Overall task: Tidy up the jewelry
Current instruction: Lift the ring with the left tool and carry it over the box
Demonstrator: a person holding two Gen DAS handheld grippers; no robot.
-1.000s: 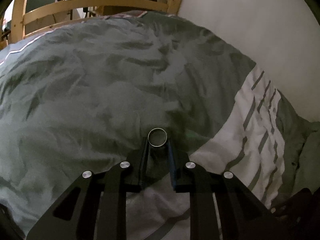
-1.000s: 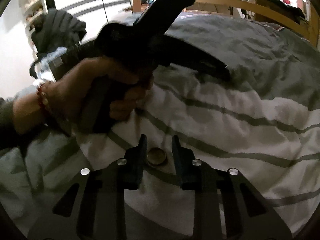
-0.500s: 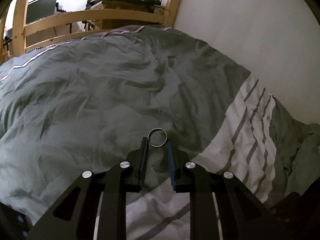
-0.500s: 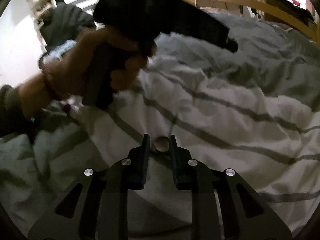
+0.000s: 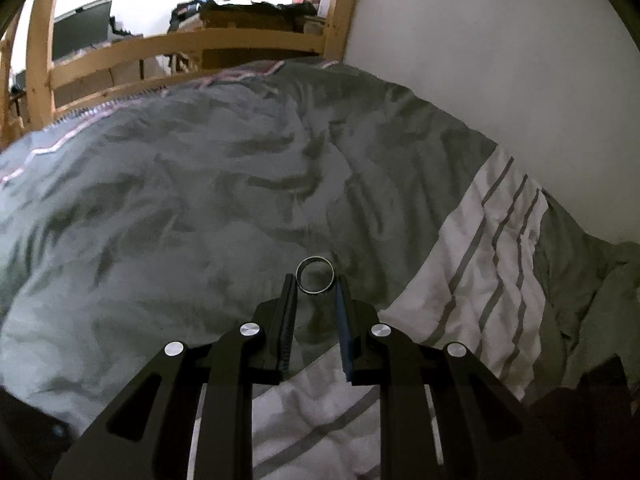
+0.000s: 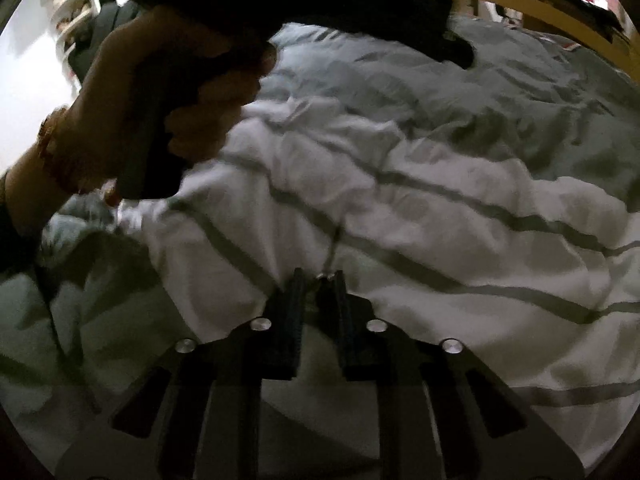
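pinching a thin silver metal ring (image 5: 315, 275) in the left gripper (image 5: 315, 286) above the grey-and-white striped duvet (image 5: 492, 264), closing the right gripper (image 6: 319, 280) on a small, barely visible shiny piece (image 6: 325, 276), likely needing a lift next.

The small metal piece (image 6: 325, 277) at the right gripper's (image 6: 318, 280) closing fingertips is mostly hidden, too small to identify.
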